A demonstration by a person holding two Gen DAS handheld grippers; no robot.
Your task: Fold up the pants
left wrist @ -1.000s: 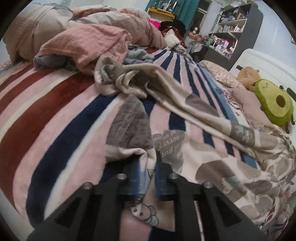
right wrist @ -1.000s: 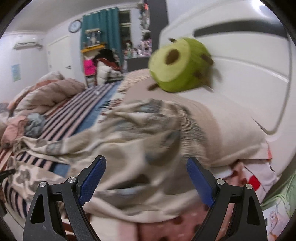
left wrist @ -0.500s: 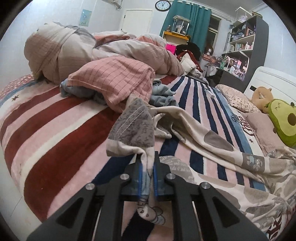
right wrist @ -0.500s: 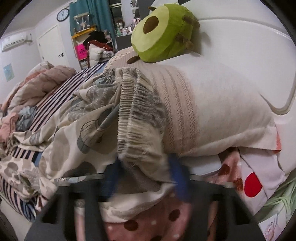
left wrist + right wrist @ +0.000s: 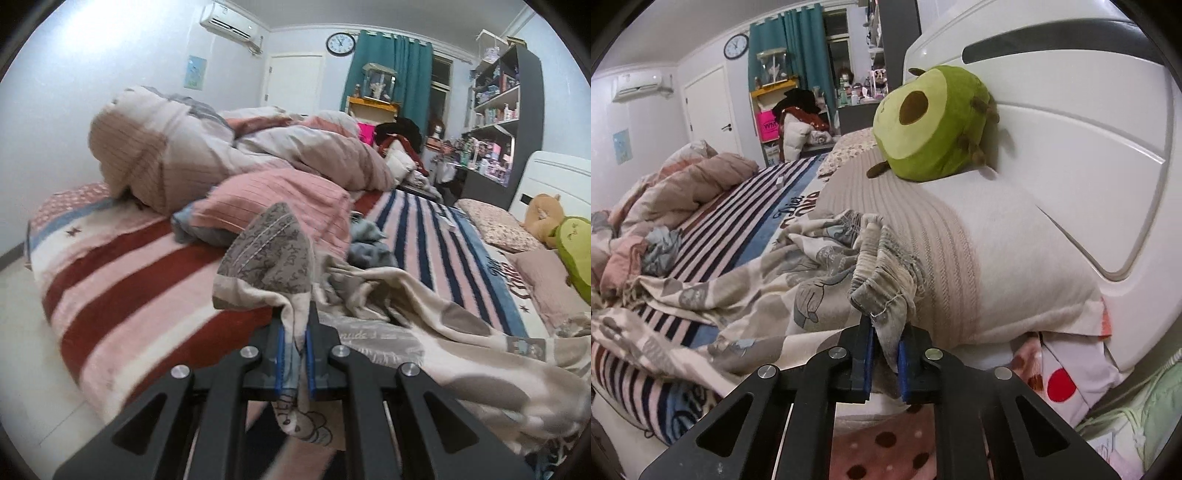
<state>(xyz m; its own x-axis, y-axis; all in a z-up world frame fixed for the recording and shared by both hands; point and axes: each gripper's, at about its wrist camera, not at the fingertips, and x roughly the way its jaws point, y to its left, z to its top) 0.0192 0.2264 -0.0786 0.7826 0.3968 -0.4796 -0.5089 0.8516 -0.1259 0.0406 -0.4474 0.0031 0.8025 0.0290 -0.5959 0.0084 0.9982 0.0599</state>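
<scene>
"Diet" on striped blanket [image 5: 798,201], "WM" on pink bag [image 5: 767,125]

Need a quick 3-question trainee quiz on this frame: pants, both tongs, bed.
1. True or false: the left tongs are shut on the pants.
2. Which part of the pants do the right tongs pinch? A) gathered waistband B) pocket C) nothing
3. Fill in: the avocado plush rests on a ____ against the headboard.

Key: 1 true; 2 A; 3 pillow.

Right tongs [image 5: 885,360] — now clamping waistband [image 5: 882,291]
</scene>
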